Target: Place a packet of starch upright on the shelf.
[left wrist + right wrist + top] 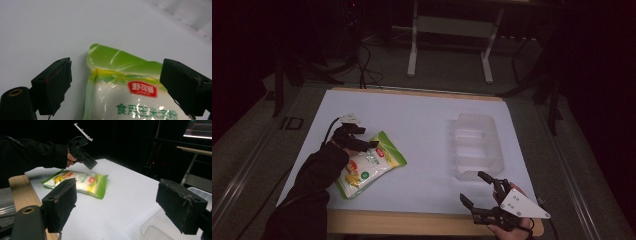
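High view | green-and-white pouch [368, 168] lies flat, well left of clear tray [476, 146] | left gripper [360, 143] over pouch, jaws wide, empty | right gripper [477, 189] open, empty | pouch likely soft, slippery; pinch sealed top edge.

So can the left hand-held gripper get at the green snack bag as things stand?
Probably yes. The left hand-held gripper hangs just over the bag, jaws open and straddling its top end, with nothing between them and the bare white table.

Pouch [368, 164] left of tray [476, 146]
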Tool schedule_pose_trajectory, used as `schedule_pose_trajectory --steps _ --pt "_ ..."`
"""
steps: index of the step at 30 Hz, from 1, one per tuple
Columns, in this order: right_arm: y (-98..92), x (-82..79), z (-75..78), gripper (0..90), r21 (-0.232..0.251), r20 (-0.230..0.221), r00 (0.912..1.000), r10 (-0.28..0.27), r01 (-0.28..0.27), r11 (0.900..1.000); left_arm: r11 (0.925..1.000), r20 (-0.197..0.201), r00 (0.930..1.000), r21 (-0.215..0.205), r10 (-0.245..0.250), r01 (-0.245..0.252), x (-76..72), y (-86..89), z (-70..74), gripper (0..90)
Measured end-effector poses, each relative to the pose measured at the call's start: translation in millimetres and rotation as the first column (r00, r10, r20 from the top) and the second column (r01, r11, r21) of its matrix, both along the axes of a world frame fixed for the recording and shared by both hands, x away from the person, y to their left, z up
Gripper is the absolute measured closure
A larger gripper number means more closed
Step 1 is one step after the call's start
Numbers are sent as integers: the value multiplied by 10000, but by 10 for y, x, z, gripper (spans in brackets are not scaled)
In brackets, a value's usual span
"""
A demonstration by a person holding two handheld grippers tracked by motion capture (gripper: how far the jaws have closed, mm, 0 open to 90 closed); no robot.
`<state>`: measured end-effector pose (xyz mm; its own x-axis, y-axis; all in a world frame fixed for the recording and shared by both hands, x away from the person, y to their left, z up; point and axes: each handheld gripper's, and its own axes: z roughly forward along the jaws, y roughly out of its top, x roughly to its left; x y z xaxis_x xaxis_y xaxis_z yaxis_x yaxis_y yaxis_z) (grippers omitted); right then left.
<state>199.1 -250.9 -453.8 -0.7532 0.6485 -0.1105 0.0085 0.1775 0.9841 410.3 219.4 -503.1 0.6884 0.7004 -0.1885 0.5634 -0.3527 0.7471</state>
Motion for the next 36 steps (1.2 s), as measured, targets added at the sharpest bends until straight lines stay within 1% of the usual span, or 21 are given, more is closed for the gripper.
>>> schedule_pose_trajectory --steps 1,2,3,5,7,8,10,13,16,17,18,19,20,23,24,25,28,29,31,33,36 --pt "0 0 0 161 0 0 10000 0 0 10000 10000 0 10000 0 0 0 0 0 0 110" --pt "0 0 -3 146 -4 108 9999 -81 81 10000 10000 -307 9995 89 -35 38 45 5 -64 110" --pt "-1 5 -6 147 17 47 10000 -26 26 10000 9998 -445 9990 140 -98 104 66 7 -90 110" --pt "1 11 -15 144 -59 32 10000 -29 30 10000 9995 -520 9985 283 -139 154 95 9 -131 126" --pt "6 17 -26 142 -151 42 10000 -46 47 9999 9995 -864 9960 198 -244 262 131 20 -168 151" --pt "8 19 -30 142 -166 13 10000 -48 48 9999 9993 -946 9953 293 -206 235 143 18 -182 151" --pt "10 21 -32 146 -152 -129 9999 21 -23 9999 9982 -1114 9931 428 -375 425 162 11 -204 163" --pt "17 25 -39 178 -157 -207 9997 109 -113 9998 9976 -1266 9905 379 -529 582 170 2 -216 189" --pt "30 18 -44 184 -208 -285 9994 173 -179 9996 9963 -1524 9858 376 -709 774 168 -19 -220 221" --pt "33 16 -42 186 -222 -262 9995 192 -198 9996 9955 -1644 9828 304 -841 903 168 -25 -221 233" --pt "35 13 -40 187 -230 -247 9995 219 -225 9995 9945 -1670 9821 437 -867 952 165 -36 -218 261" --pt "38 9 -39 188 -229 -246 9994 250 -256 9994 9941 -1813 9791 403 -919 1007 163 -47 -216 269" --pt "40 7 -38 187 -234 -232 9993 276 -281 9993 9934 -1977 9749 319 -1021 1105 160 -53 -213 325" --pt "46 9 -42 188 -241 -257 9992 292 -298 9993 9904 -2322 9669 629 -1052 1229 151 -101 -187 415" --pt "47 10 -43 188 -244 -261 9992 289 -295 9993 9893 -2375 9662 796 -1004 1224 146 -121 -175 443" --pt "47 10 -43 187 -242 -256 9993 282 -288 9993 9867 -2417 9651 998 -1012 1285 136 -146 -156 465" --pt "44 14 -41 196 -197 -291 9992 278 -284 9994 9706 -2222 9679 1806 -1175 1593 87 -242 -98 550" --pt "41 14 -41 203 -207 -256 9994 244 -249 9995 9642 -2118 9700 2083 -1193 1641 70 -273 -81 586" --pt "37 13 -35 223 -182 -264 9994 235 -240 9995 9552 -1921 9744 2473 -1164 1629 43 -310 -54 668" --pt "35 6 -29 274 -208 -317 9993 215 -221 9995 9487 -1758 9770 2695 -1205 1655 11 -339 -38 749" --pt "48 1 -32 290 -450 -282 9993 231 -243 9987 9484 -1586 9807 2762 -1146 1555 -10 -348 -28 786"
